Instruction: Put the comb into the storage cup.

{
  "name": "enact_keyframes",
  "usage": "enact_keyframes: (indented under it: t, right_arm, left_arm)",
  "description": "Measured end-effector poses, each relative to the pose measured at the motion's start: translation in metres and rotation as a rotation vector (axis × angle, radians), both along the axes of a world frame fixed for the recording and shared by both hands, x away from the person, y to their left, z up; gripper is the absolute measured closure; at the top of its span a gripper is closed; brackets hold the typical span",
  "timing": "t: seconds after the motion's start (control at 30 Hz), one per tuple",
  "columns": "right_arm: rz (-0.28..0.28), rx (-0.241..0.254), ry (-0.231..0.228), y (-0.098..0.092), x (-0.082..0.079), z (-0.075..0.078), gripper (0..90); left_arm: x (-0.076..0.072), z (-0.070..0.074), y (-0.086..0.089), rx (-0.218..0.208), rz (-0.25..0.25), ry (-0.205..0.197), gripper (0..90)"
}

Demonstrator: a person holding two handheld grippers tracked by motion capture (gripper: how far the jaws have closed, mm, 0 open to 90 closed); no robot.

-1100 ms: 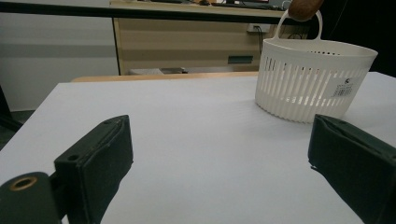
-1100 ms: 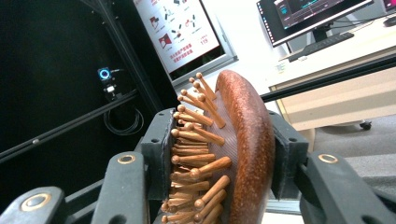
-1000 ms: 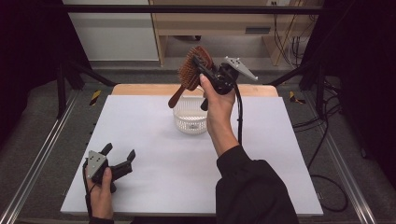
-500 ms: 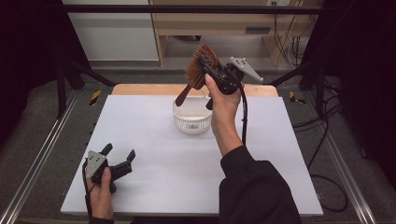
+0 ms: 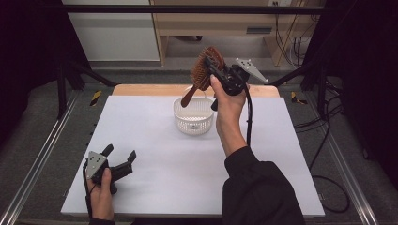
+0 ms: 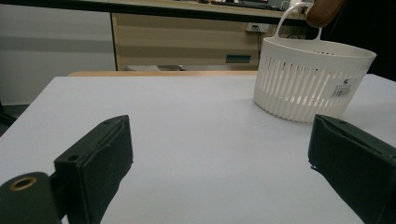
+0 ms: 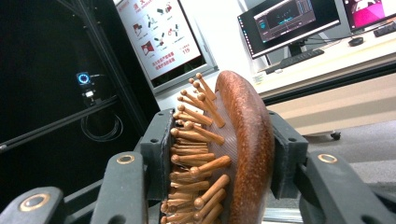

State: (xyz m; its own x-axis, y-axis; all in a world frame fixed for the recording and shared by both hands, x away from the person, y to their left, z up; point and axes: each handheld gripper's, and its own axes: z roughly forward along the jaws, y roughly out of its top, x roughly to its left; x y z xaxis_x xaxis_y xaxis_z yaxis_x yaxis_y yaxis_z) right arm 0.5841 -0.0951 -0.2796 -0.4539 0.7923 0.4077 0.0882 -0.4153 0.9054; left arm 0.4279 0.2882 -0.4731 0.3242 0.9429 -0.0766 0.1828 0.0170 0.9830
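A brown wooden hairbrush (image 5: 202, 72) with wooden pins is held up in the air, and my right gripper (image 5: 211, 63) is shut on its head. Its handle slants down toward the white slatted basket (image 5: 192, 125) at the back middle of the table. In the right gripper view both pads clamp the brush head (image 7: 243, 140), pins to the left and back to the right. My left gripper (image 5: 120, 152) rests open at the table's front left with nothing between its fingers. From the left gripper view the basket (image 6: 308, 79) stands ahead to the right, with the brush's handle tip (image 6: 324, 11) above it.
The white table top (image 5: 164, 164) stretches between the left gripper and the basket. A wooden strip (image 5: 141, 89) edges the far side. Metal rails (image 5: 42, 154) run along both sides, and cables (image 5: 324, 140) trail on the floor at the right.
My right hand has drifted slightly to the right with the brush still clamped. The left gripper has stayed where it was.
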Motion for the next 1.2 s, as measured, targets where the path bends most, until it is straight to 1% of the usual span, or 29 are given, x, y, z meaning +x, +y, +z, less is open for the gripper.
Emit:
enact_keyframes:
  t: [0.43, 0.77, 0.97, 1.13, 1.2]
  right_arm:
    - [-0.015, 0.009, 0.026, -0.007, 0.004, -0.011, 50.8]
    - [-0.018, -0.004, 0.028, -0.007, 0.004, -0.013, 50.8]
    - [-0.021, -0.001, 0.034, -0.007, 0.005, -0.015, 50.7]
    - [-0.027, -0.005, 0.046, -0.008, 0.007, -0.022, 50.7]
    - [-0.031, 0.002, 0.051, -0.009, 0.007, -0.024, 50.8]
  left_arm:
    - [0.000, 0.000, 0.000, 0.003, -0.003, 0.001, 6.6]
    - [0.000, 0.000, -0.001, 0.006, -0.006, 0.002, 6.6]
    - [0.000, -0.001, -0.001, 0.004, -0.011, 0.002, 6.6]
    - [0.000, -0.001, -0.001, 0.002, -0.012, 0.004, 6.6]
    - [0.001, -0.001, -0.001, 0.002, -0.014, 0.005, 6.6]
